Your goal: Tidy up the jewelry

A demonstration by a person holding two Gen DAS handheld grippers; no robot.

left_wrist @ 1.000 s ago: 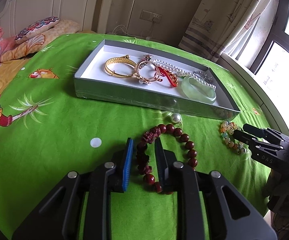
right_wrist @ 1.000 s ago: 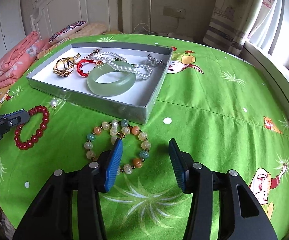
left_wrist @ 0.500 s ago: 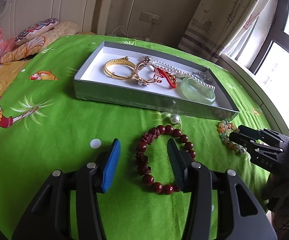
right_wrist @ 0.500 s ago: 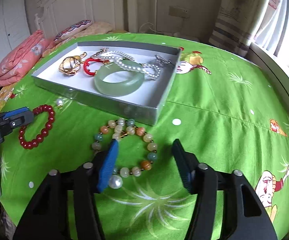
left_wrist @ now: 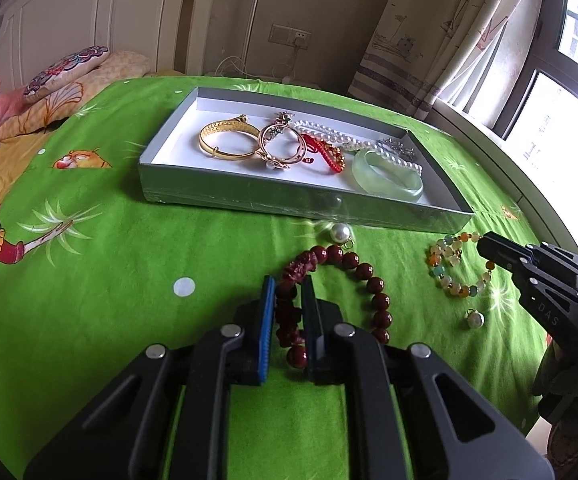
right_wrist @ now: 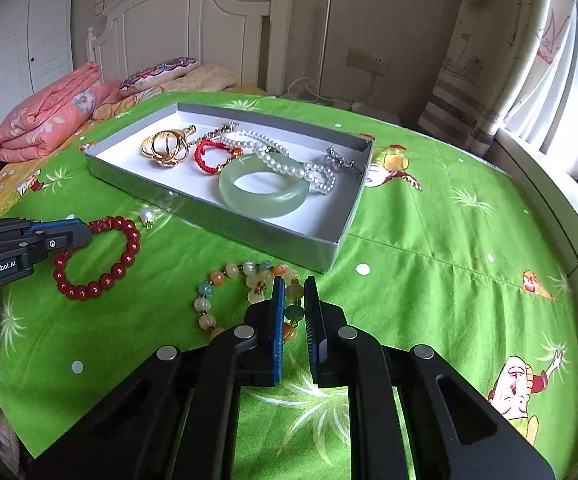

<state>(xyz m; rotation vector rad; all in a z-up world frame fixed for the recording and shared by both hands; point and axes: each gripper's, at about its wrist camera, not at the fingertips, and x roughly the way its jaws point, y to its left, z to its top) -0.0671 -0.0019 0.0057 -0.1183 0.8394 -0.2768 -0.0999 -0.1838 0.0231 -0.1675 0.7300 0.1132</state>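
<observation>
- Left wrist view: my left gripper [left_wrist: 287, 312] is closing — its jaws pinch the carved near side of the dark red bead bracelet [left_wrist: 363, 280], which lies on the green bedsheet [left_wrist: 89, 288] in front of the grey jewelry tray [left_wrist: 245, 196].
- Right wrist view: my right gripper [right_wrist: 294, 312] is closing on the pastel bead bracelet [right_wrist: 225, 276] — beads sit between its jaws, just beside the tray's near corner.

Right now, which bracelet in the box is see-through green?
The jade bangle, the smooth pale-green solid ring at the tray's near end. The others there are gold, red cord or white pearls.
</observation>
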